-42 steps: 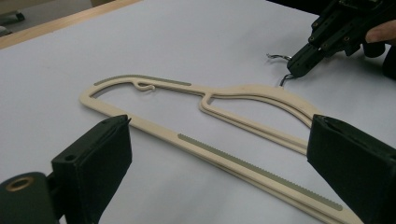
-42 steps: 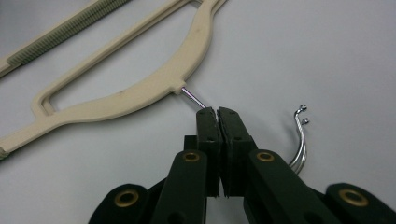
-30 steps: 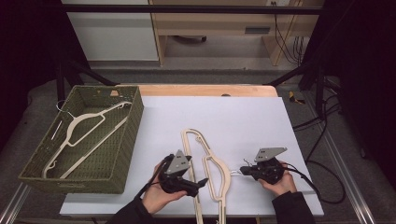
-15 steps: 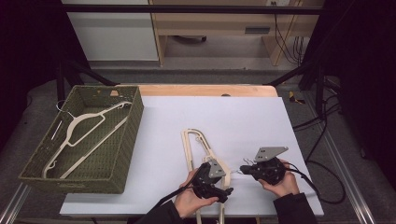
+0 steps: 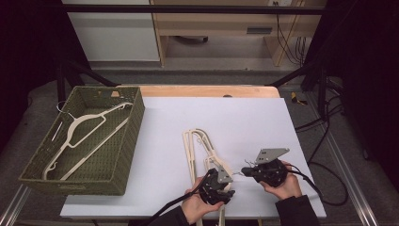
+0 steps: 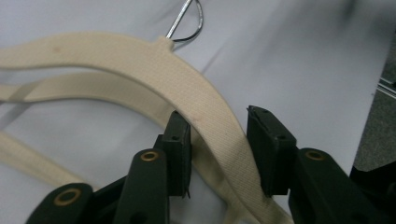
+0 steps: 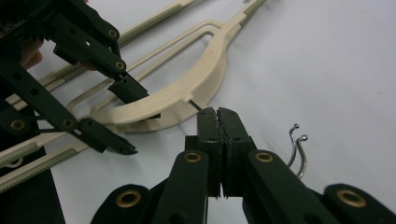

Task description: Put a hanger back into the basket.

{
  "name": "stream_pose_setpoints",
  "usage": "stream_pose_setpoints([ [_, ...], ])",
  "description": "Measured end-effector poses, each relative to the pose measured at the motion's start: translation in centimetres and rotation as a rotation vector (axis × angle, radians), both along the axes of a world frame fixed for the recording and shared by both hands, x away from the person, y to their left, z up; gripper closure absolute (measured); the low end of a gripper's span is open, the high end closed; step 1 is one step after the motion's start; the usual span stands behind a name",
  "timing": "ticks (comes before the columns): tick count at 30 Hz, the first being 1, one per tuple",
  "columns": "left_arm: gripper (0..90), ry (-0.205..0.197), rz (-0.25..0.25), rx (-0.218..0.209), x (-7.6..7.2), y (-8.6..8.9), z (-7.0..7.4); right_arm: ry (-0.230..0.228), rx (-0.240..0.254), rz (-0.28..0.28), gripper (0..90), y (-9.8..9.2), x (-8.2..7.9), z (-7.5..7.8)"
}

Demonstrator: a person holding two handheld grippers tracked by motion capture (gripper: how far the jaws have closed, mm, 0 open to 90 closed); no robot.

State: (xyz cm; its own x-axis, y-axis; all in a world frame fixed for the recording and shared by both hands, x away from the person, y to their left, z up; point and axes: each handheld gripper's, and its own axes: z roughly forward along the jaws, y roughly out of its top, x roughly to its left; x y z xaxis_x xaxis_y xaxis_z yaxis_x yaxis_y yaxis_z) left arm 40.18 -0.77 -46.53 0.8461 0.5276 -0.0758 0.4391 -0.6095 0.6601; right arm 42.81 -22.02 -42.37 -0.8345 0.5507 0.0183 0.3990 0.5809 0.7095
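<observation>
Matt, seemingly plastic, textured hanger (image 6: 205, 105)

High view overhead, facing forward-down; gripper views close, along jaws (both share cream hanger (image 6: 205, 112)).

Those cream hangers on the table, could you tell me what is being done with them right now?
A person works two handheld tools over a stack of cream hangers on the white table. The right claw is shut on the top hanger's wire hook. The left claw straddles that hanger's curved shoulder; its jaws have just been closing but do not yet press on it. One more hanger lies in the green wicker basket.
</observation>
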Motion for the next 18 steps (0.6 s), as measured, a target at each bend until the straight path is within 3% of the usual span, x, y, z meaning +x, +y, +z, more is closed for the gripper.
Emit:
stream_pose_setpoints([
  [3, 68.6, 0.002, 0.035, 0.004, 0.0, 0.4, 0.2, -0.004, -0.011, 0.003, 88.2, 0.2, -0.2, 0.1],
  [5, 72.2, -0.024, 0.061, 0.013, -0.1, 0.8, 0.3, -0.006, -0.019, 0.016, 87.4, 0.3, -0.4, 0.3],
  [13, 75.4, -0.042, 0.077, 0.010, -0.2, 2.9, 1.4, -0.101, 0.095, 0.031, 72.1, -0.1, -1.5, 2.6],
  [18, 75.8, -0.057, 0.089, -0.002, -0.3, 4.4, 2.1, -0.164, 0.170, -0.032, 53.2, -0.9, -1.7, 3.3],
])
